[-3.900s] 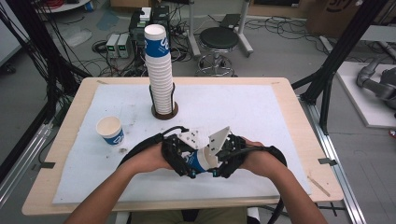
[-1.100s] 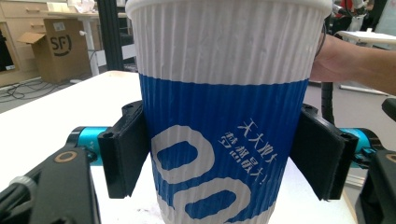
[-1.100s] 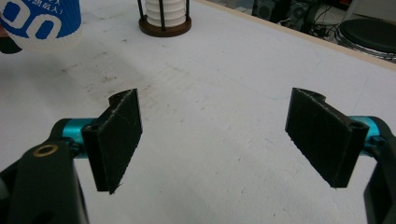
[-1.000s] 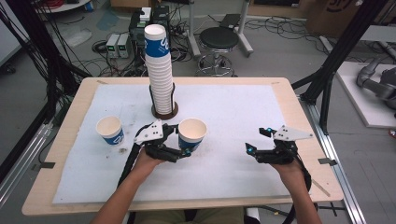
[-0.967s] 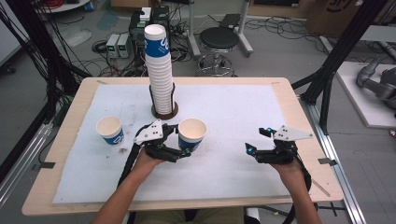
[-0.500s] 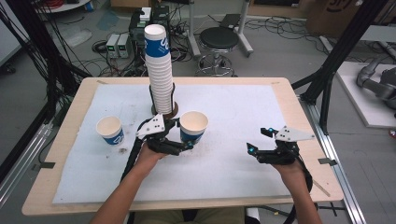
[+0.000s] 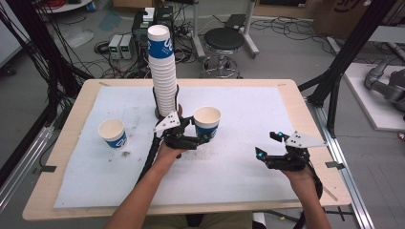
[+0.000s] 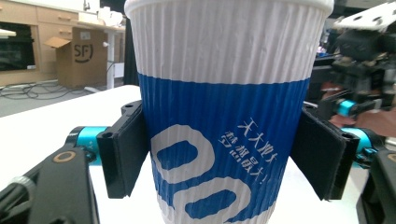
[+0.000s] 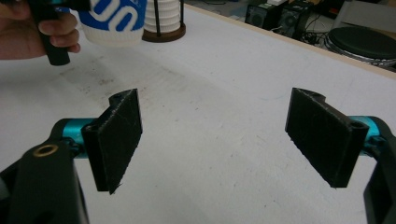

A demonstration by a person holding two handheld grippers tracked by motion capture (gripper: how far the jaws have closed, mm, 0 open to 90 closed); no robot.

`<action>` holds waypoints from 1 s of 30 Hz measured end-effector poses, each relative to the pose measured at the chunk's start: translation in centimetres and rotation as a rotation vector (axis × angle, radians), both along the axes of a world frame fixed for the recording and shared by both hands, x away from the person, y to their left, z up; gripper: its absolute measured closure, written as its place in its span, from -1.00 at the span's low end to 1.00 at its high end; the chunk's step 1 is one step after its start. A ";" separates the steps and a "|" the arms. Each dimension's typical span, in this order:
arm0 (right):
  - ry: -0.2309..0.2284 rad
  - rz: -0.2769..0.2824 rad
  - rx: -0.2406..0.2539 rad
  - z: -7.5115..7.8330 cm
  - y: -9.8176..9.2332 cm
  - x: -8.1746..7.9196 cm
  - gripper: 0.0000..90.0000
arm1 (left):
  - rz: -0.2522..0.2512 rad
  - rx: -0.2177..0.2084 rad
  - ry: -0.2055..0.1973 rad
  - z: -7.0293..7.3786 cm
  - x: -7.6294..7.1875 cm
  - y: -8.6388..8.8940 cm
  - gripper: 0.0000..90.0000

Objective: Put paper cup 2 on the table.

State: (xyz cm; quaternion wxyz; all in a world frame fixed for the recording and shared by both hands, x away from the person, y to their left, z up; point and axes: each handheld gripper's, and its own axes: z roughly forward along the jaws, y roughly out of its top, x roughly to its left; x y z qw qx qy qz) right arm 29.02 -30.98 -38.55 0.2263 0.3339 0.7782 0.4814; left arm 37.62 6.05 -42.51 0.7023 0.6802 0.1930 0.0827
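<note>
From the high view, the tall stack of cups (image 7: 164, 76) stands at the back of the table (image 7: 296, 102), in a round brown holder (image 7: 168, 112). The left gripper (image 7: 198, 138) is just in front of that stack and a little to its right. It holds a blue and white paper cup (image 7: 207, 121) upright, with the open top up. Another cup (image 7: 112, 132) stands by itself on the white mat (image 7: 248, 167), to the left of the stack and nearer the person. The right gripper (image 7: 266, 145) is far to the right of the stack, near the front, with nothing in it.

In the left gripper view, the paper cup (image 8: 224, 116) is very close and stands straight. The two black pads (image 8: 123, 149) sit on its blue part, one on each side. The left gripper (image 8: 224, 154) is pinching the cup, and its jaws have just let out a tiny bit, with the cup between them.

In the right gripper view, the right gripper (image 9: 215, 135) has its jaws spread wide over the bare mat (image 9: 219, 93). The holder (image 9: 164, 31) under the stack is far back at the top. The held cup (image 9: 113, 19) is just left of it, with the person's hand (image 9: 28, 35) beside it.
</note>
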 end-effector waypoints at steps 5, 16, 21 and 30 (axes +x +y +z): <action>-0.004 0.004 0.004 0.1 0.0 0.0 -0.57 | 0.003 0.005 0.036 -1.1 0.9 -1.4 -0.45; -0.011 -0.001 0.015 0.2 -0.2 -0.1 -0.57 | 0.023 0.090 0.072 -1.9 2.5 -3.8 -0.44; -0.014 -0.002 0.019 0.3 -0.3 -0.3 -0.57 | 0.056 0.163 0.125 -3.0 2.9 -4.1 -0.44; -0.017 -0.004 0.023 0.4 -0.5 -0.3 -0.57 | 0.072 0.359 0.148 -2.7 3.0 -5.5 -0.44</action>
